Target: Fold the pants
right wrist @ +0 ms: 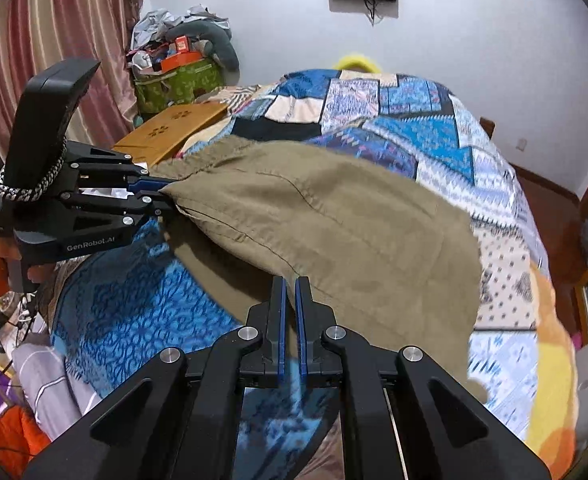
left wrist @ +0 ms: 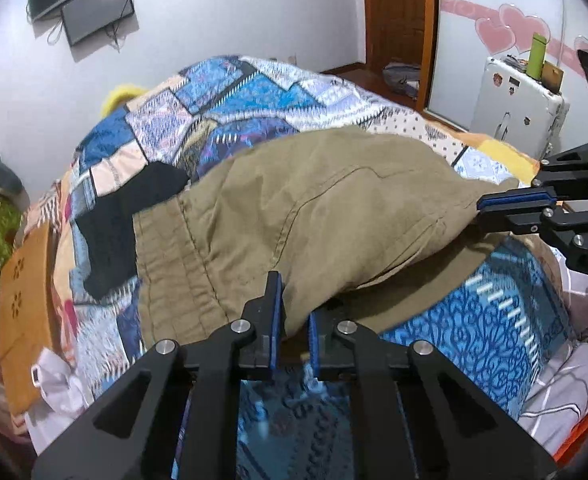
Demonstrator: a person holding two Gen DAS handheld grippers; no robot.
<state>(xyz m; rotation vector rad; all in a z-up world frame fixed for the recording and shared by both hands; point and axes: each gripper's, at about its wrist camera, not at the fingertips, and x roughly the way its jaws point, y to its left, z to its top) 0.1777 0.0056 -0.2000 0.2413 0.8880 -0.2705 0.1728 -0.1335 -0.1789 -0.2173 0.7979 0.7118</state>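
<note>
Khaki pants (left wrist: pixel 306 216) lie across a patchwork quilt on a bed, with the near edge lifted off the quilt. My left gripper (left wrist: pixel 296 312) is shut on the pants' near edge. My right gripper (right wrist: pixel 290 304) is shut on the same edge further right. In the left wrist view the right gripper (left wrist: pixel 490 204) pinches the cloth at the right. In the right wrist view the left gripper (right wrist: pixel 161 196) pinches the pants (right wrist: pixel 334 224) at the left. The pants' elastic waistband (left wrist: pixel 165 248) lies to the left.
A black cloth (left wrist: pixel 121 220) lies on the quilt (left wrist: pixel 261 92) beside the waistband. A wooden board (right wrist: pixel 173 132) rests at the bed's left edge. A white suitcase (left wrist: pixel 522 100) stands by the far wall. Bags and clutter (right wrist: pixel 177 64) sit by the curtain.
</note>
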